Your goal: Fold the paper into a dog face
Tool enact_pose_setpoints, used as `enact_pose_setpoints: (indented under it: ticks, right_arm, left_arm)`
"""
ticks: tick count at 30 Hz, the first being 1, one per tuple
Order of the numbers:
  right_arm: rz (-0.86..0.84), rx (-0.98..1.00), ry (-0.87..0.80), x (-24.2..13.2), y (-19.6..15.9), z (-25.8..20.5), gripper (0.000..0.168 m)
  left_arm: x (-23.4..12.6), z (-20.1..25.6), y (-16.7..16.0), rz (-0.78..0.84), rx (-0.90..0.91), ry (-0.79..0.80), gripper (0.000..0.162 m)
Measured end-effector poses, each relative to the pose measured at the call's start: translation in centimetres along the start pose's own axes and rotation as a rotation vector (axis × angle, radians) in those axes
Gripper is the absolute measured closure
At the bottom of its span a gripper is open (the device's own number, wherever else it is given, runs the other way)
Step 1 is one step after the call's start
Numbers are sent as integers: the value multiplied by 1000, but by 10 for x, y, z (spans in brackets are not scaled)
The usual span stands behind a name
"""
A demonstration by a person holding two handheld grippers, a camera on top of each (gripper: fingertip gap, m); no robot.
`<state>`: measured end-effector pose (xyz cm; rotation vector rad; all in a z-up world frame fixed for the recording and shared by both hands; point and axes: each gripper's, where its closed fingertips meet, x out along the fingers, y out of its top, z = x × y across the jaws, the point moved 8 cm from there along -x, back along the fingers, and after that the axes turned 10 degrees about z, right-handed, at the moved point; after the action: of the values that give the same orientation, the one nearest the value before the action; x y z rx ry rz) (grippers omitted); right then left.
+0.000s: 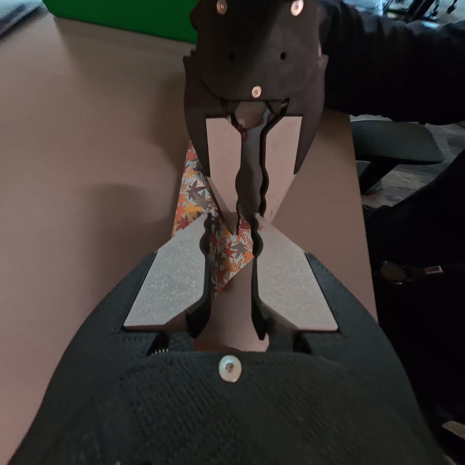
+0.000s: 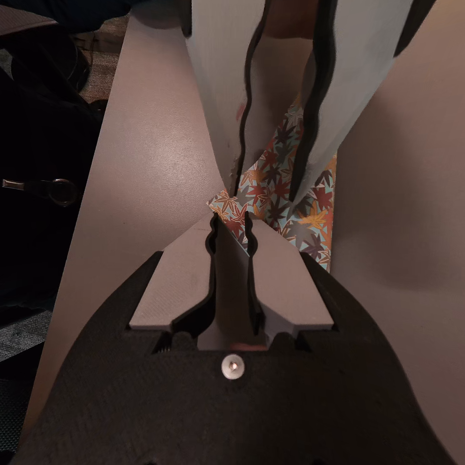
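Observation:
The leaf-patterned paper (image 1: 231,251) lies folded on the tan table (image 1: 88,151), with a pointed corner toward the table's edge. My left gripper (image 1: 231,221) is open, its fingers astride the paper's near part. My right gripper (image 1: 247,221) comes in from the opposite side, tip to tip with the left. In the right wrist view, the right gripper (image 2: 230,214) is narrowly open, with the paper's (image 2: 276,191) corner edge running between its tips. The left gripper (image 2: 263,197) stands over the paper's middle. I cannot tell if either touches the paper.
The table's edge (image 1: 362,226) runs close beside both grippers. Past it are a dark chair (image 1: 392,143) and a dark strap with a metal ring (image 2: 60,191). A green board (image 1: 120,17) stands at the table's far end. Across from one pair of fingers to the other is roughly 5 cm.

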<state>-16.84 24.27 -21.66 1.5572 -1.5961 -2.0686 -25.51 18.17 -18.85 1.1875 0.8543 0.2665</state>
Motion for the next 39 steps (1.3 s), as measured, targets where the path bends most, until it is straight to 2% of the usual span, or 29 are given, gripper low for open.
enact_pose_setpoints:
  ticks: [12, 16, 39]
  right_arm:
    - [4, 2, 0, 0, 0, 0, 152]
    - [5, 4, 1, 0, 0, 1, 152]
    - [4, -4, -15, 0, -1, 0, 152]
  left_arm:
    - [17, -11, -21, -158, -130, 29, 125]
    - [17, -14, -22, -149, -173, 24, 127]
    - [16, -15, -21, -154, -162, 13, 129]
